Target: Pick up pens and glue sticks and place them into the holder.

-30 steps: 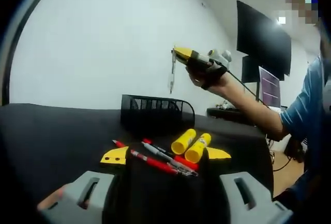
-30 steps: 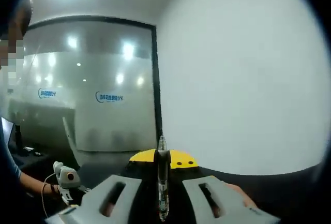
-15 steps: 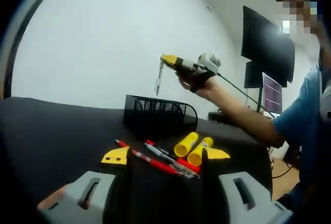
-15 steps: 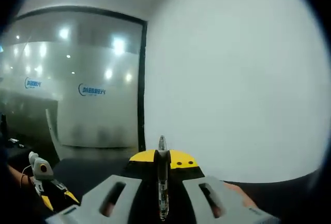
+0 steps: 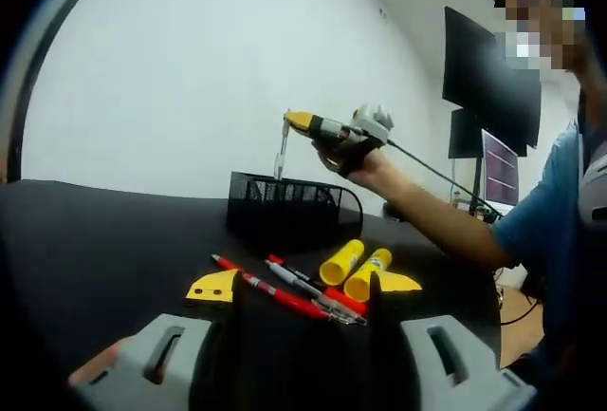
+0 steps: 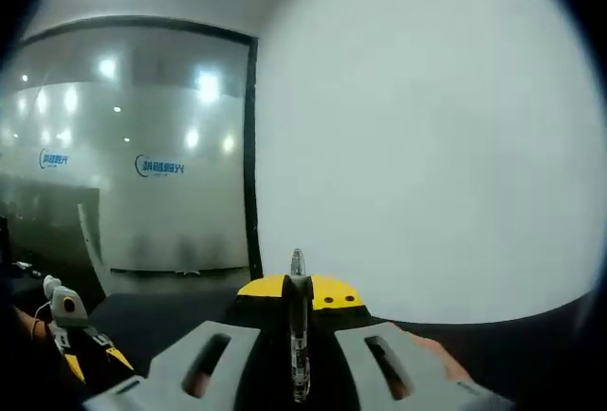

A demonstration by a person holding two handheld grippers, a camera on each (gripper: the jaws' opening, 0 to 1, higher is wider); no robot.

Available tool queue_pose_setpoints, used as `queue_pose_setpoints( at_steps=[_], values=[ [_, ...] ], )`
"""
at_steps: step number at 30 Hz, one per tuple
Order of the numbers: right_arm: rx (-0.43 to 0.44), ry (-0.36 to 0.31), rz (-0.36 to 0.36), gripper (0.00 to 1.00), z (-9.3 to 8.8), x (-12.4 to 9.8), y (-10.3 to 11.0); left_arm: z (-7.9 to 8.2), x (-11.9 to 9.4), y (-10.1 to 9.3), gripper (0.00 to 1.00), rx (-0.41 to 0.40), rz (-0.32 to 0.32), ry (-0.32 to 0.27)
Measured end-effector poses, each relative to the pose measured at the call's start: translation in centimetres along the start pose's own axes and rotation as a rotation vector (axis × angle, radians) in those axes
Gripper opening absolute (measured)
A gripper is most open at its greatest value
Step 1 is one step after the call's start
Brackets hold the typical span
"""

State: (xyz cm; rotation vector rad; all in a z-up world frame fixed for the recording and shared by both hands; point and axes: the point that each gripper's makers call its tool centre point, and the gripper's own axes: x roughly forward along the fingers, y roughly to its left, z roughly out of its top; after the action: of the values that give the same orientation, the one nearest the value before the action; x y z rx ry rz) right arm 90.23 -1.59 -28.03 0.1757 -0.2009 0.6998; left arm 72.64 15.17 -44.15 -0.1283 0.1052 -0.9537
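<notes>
Pens (image 5: 289, 289) and two yellow glue sticks (image 5: 353, 267) lie on the black table (image 5: 104, 250), between the tips of the left gripper (image 5: 303, 288) as its own view shows them; the pens are red and grey, crossing each other in a loose bundle; the glue sticks lie side by side just right of them, touching or nearly so; the left gripper's jaws stand wide apart with nothing between them, its yellow tips flanking the pile.

Behind the pile stands the holder (image 5: 294, 210), a black mesh tray, near the white wall (image 5: 190, 79); above its left part hangs the right gripper (image 5: 286, 124), held in the person's hand (image 5: 353, 148), with a pen (image 5: 281, 153) gripped at its tip and pointing down toward the holder; whether the pen's end touches the mesh I cannot tell.

In the right gripper view that gripper (image 6: 298, 289) has its jaws closed on the pen (image 6: 299, 335), which runs straight along the gap between them, its tip sticking out past the yellow pads; beyond is the white wall (image 6: 427, 145) and a glass partition (image 6: 123, 183); the left gripper (image 6: 81, 354) shows at the lower left of this view, small and dim.

Monitors (image 5: 488, 79) stand at the far right of the left gripper view, behind the person's arm (image 5: 446, 226).
</notes>
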Motion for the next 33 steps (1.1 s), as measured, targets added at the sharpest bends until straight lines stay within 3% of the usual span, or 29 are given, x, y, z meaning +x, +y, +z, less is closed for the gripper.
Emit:
queue_pose_setpoints(
  at_steps=[5, 14, 18, 27, 33],
  values=[
    [0.027, 0.011, 0.008, 0.05, -0.1, -0.2, -0.3, 0.0, 0.0, 0.3, 0.54, -0.001, 0.009, 0.005],
    [0.048, 0.120, 0.050, 0.05, -1.6, -0.5, 0.5, -0.4, 0.0, 0.5, 0.54, 0.000, 0.019, 0.023],
    [-0.018, 0.222, 0.078, 0.05, -3.2, -1.0, 1.1, -0.4, 0.0, 0.5, 0.54, -0.002, 0.023, 0.023],
    [-0.092, 0.319, 0.092, 0.05, -4.2, -1.5, 1.2, -0.6, 0.1, 0.1, 0.53, -0.001, 0.027, 0.030],
    [-0.082, 0.347, 0.089, 0.05, -4.6, -1.9, 1.1, -0.6, 0.1, 0.2, 0.53, -0.001, 0.031, 0.033]
  ],
)
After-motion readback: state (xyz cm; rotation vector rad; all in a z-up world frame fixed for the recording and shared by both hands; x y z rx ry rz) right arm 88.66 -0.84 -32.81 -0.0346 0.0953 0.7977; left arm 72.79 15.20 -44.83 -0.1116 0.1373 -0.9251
